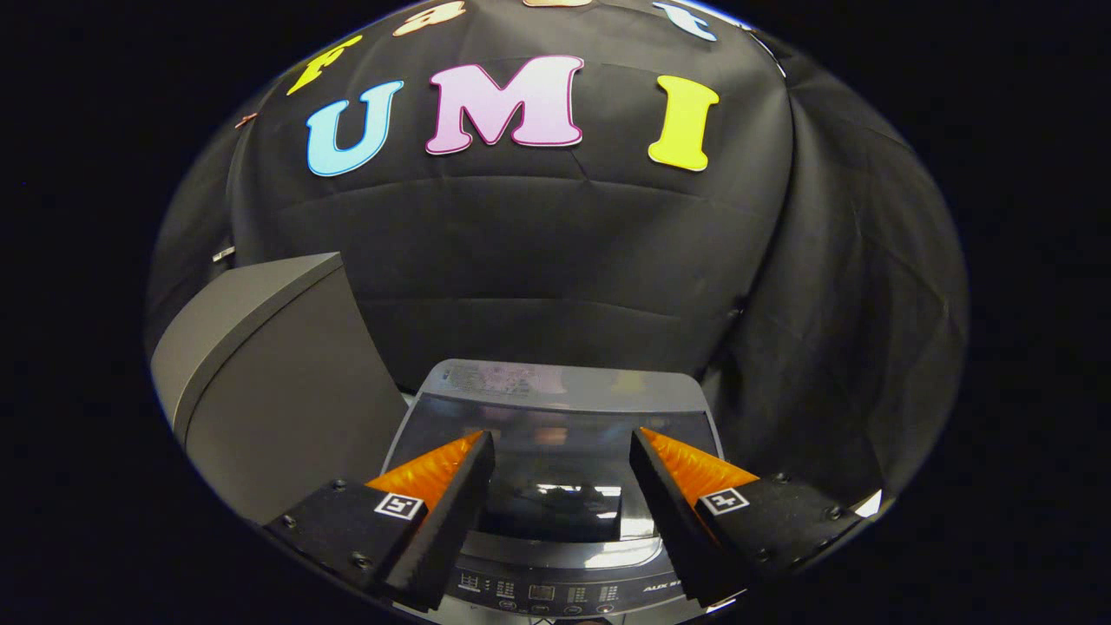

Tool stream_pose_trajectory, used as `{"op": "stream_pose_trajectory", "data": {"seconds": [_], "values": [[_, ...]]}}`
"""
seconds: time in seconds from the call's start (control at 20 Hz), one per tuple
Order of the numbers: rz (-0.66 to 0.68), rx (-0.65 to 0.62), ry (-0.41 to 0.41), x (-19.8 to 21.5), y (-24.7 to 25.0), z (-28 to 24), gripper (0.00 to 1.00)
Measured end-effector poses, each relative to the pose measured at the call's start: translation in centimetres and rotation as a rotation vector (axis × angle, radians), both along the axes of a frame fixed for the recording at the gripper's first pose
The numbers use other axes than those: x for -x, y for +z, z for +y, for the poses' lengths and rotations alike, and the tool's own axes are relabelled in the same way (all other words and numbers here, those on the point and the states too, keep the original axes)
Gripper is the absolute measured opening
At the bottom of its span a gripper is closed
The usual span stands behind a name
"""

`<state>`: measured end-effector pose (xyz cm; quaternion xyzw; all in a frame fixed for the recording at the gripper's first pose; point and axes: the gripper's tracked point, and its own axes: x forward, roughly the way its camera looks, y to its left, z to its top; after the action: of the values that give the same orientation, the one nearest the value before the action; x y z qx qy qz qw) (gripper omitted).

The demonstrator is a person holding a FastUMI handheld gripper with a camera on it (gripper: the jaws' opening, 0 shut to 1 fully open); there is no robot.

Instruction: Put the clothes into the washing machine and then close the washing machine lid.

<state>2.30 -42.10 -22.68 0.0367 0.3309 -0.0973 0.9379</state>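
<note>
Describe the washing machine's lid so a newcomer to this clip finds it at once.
Start at the black cloth wall; below it stands the washing machine, with a grey box beside it. The lid is the dark, glossy panel lying flat on top, just ahead of the open gripper. Unlike the matte box, it mirrors light.

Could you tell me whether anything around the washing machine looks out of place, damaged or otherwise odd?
Nothing stands out. The washing machine sits squarely below the open gripper, its glass lid lying flat and closed, unbroken. The grey box beside it stands upright, and the gripper's fingers hold nothing.
</note>
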Motion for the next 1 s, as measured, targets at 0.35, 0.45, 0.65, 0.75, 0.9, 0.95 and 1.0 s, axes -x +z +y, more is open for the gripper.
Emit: {"op": "stream_pose_trajectory", "data": {"seconds": [0.35, 0.45, 0.65, 0.75, 0.9, 0.95, 1.0], "values": [[-0.059, -0.032, 0.021, -2.5, 2.6, 2.8, 0.99], [-0.084, -0.059, 0.026, -3.2, 3.7, 3.9, 0.99], [-0.124, -0.102, 0.032, -3.4, 5.5, 5.3, 0.99], [-0.145, -0.092, 0.055, -3.9, 6.6, 5.9, 0.99], [-0.185, -0.084, 0.080, -5.1, 8.4, 6.1, 0.99], [-0.195, -0.087, 0.078, -5.2, 8.9, 6.0, 1.00], [-0.200, -0.094, 0.074, -5.2, 9.2, 6.0, 0.99]]}}
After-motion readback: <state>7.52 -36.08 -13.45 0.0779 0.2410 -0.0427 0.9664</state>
